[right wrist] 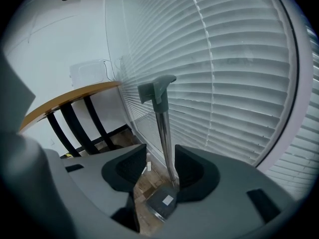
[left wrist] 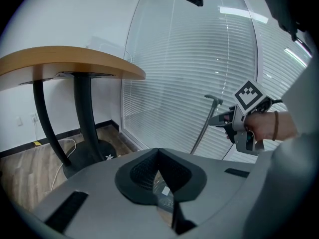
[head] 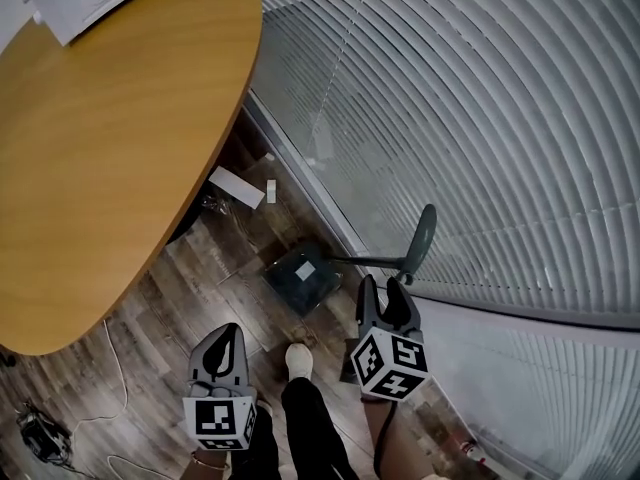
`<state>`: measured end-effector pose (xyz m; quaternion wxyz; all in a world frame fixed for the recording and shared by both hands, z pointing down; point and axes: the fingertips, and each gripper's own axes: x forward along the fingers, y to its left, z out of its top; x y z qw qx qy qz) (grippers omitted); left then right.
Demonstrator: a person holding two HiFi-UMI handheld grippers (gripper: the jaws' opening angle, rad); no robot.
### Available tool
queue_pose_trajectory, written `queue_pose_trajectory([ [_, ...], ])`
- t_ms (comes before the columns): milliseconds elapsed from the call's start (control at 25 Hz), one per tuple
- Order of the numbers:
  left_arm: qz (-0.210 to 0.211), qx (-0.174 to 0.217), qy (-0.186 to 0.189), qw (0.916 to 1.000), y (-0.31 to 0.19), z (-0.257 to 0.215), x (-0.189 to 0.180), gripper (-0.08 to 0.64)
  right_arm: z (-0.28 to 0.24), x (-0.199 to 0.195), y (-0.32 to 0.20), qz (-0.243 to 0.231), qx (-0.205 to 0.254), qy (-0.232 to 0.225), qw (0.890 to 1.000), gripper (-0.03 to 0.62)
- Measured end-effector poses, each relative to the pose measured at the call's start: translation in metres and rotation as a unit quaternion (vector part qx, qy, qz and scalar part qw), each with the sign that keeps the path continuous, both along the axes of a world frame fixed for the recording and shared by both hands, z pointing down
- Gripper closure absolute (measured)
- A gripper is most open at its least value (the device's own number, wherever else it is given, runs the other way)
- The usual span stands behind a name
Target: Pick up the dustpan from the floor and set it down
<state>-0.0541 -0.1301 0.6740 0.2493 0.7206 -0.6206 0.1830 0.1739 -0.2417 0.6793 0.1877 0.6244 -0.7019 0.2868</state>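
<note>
Dustpan (head: 300, 278) sits flat on the wood floor (head: 225, 268) at centre of the head view. Its pole handle (head: 418, 240) rises up-right to a grip by the blinds (head: 480, 118). Your R gripper (head: 385, 290), lower centre-right, has its jaws wide apart w/ the pole between them. The pole is nearer the right-hand pad and not clamped. Your L gripper (head: 228, 330), lower left, has jaws together w/ nothing in them. Wooden table (head: 100, 148) fills upper left; your shoe (head: 298, 358) is just below the pan.
</note>
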Motion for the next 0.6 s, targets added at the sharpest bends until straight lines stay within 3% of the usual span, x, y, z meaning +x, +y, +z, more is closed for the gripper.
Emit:
queue_pose_trajectory([
  [600,-0.037,-0.012,0.017,0.9991,-0.018,0.009,-0.006,0.543,0.007,-0.001,-0.033,-0.018,0.003,0.03,0.999,0.419],
])
